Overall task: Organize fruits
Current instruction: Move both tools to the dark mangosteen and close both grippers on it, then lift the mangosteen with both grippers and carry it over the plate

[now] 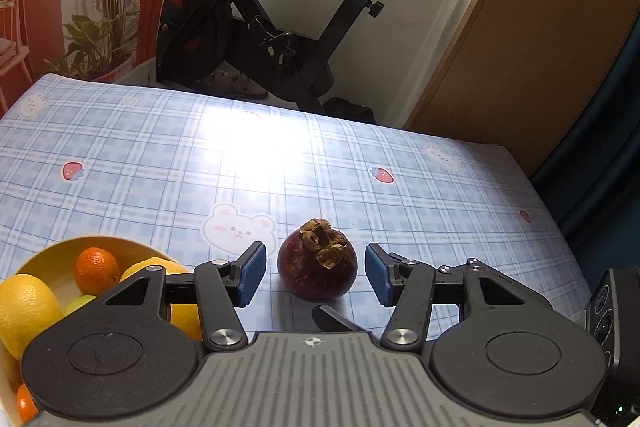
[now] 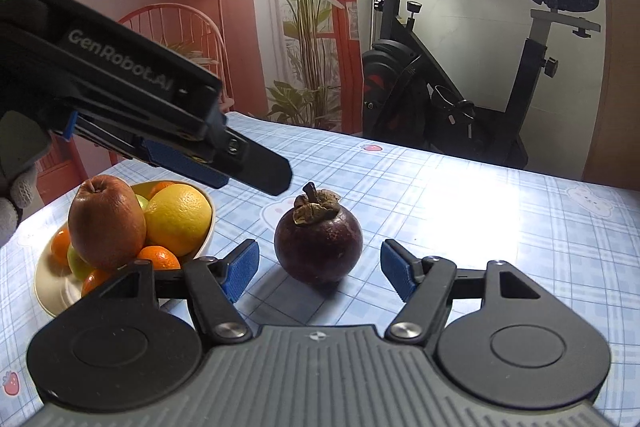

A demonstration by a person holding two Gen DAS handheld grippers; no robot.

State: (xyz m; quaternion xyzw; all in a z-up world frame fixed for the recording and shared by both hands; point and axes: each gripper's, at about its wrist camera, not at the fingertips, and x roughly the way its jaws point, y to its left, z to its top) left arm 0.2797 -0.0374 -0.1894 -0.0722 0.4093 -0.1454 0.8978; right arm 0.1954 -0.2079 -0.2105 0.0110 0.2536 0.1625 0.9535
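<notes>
The left gripper (image 1: 316, 273) is held low and level over the bench (image 1: 160, 163), its fingers spread wide and gripping nothing; seen from the right wrist view it reaches in from the upper left, angled downward, its tips (image 2: 256, 171) hanging above and just left of the mangosteen (image 2: 319, 247), and a gloved hand (image 2: 16, 183) shows at its rear; the right gripper (image 2: 320, 269) also sits low and level, fingers wide apart and empty; the mangosteen stands upright on the blue plaid cloth with its dried calyx on top, lying between the blue pads (image 2: 242, 269) of the right gripper with a clear gap on either side, touching neither; in the left wrist view the same fruit (image 1: 317, 267) likewise sits between that gripper's pads (image 1: 253, 273), apart from both; to the left stands a cream bowl (image 2: 48, 287) holding a brownish-red apple (image 2: 106, 223), a yellow lemon (image 2: 178, 219), small oranges (image 2: 160, 257) and a green fruit partly hidden; the bowl is near the mangosteen but not touching it; white lettering on the side of the left gripper reads "GenRobot.AI" (image 2: 120, 61); behind the bench stands a black exercise bike (image 2: 460, 99).
</notes>
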